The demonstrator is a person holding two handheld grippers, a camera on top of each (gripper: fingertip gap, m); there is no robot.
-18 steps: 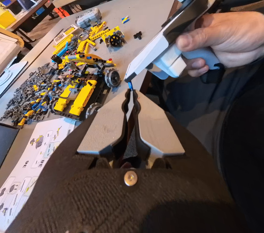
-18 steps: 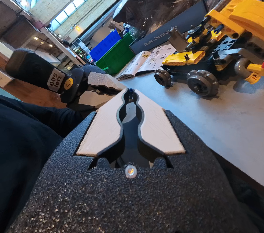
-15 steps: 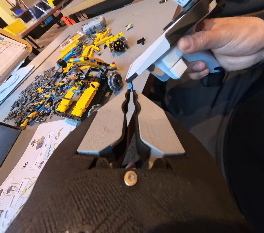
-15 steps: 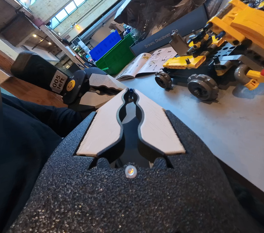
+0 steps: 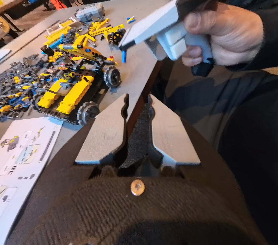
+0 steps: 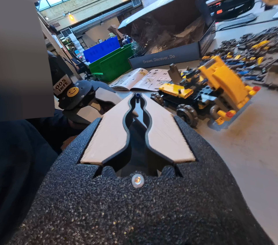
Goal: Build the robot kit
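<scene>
My right gripper (image 6: 137, 97) is shut on a small blue pin (image 6: 137, 96) at its fingertips. In the left wrist view a hand holds the right gripper (image 5: 122, 46) over the grey table (image 5: 139, 63), with the blue pin (image 5: 123, 56) hanging down from its tip. My left gripper (image 5: 138, 98) is open and empty, at the table's near edge, below and apart from the pin. It also shows in the right wrist view (image 6: 105, 103), off to the left. A yellow and black wheeled brick model (image 5: 72, 87) (image 6: 210, 95) stands on the table beside both grippers.
An open instruction booklet (image 5: 22, 147) (image 6: 139, 80) lies near the model. A pile of loose small parts (image 5: 15, 72) (image 6: 248, 51) spreads behind it. An open dark box (image 6: 173, 30) stands at the back. Green and blue bins (image 6: 111, 62) stand beyond the table. The grippers' ends are close to 6 cm from one another.
Both grippers were pinching the blue pin between them. My left gripper has opened and let go. The right gripper has carried the pin away over the table toward the model.
</scene>
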